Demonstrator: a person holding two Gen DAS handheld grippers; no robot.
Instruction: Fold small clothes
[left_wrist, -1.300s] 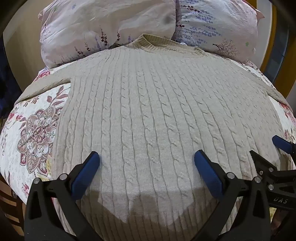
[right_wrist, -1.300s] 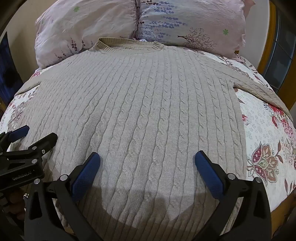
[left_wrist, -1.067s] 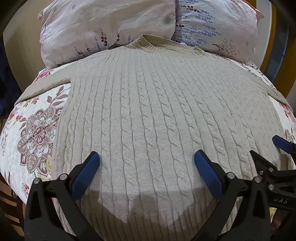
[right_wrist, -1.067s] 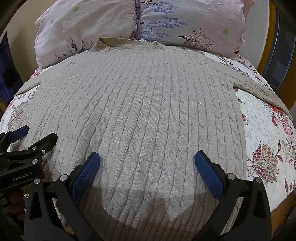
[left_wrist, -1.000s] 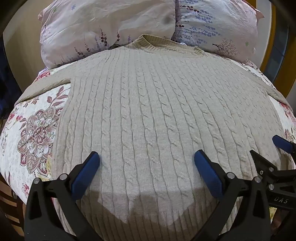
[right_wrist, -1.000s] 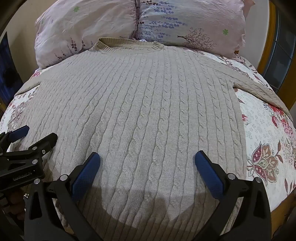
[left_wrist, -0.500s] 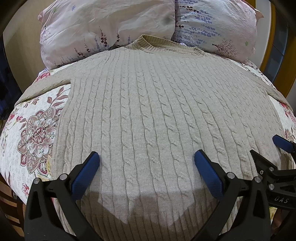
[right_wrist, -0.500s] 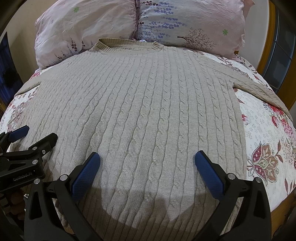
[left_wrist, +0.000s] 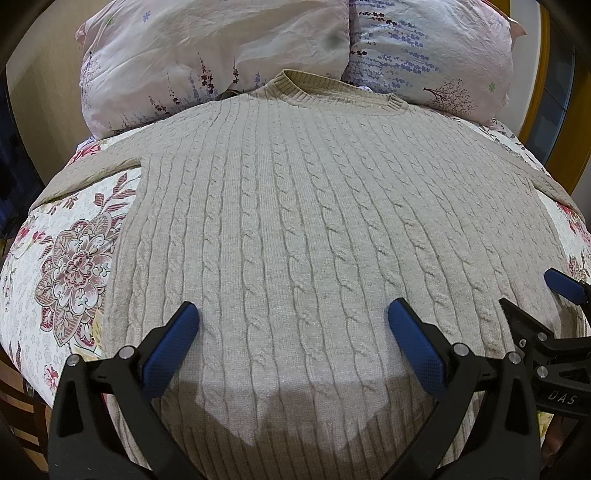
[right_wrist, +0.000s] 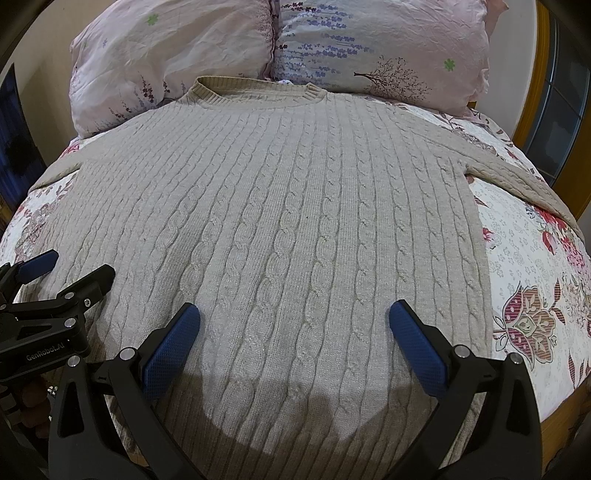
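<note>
The sweater (left_wrist: 295, 236) lies flat on the bed (left_wrist: 70, 266), collar toward the pillows (right_wrist: 280, 48), hem under both grippers, left gripper (left_wrist: 295, 332) nearer its left edge, right gripper (right_wrist: 295, 332) nearer its right, both wide apart, empty.

I see a beige cable-knit sweater (left_wrist: 295, 229) on a white bedspread (left_wrist: 70, 266) with pink flowers, and pale pink pillows (left_wrist: 207, 55) printed with lavender sprigs.

Both my wrist views sit low over the sweater's (left_wrist: 295, 229) hem, facing its collar; they share its middle.
</note>
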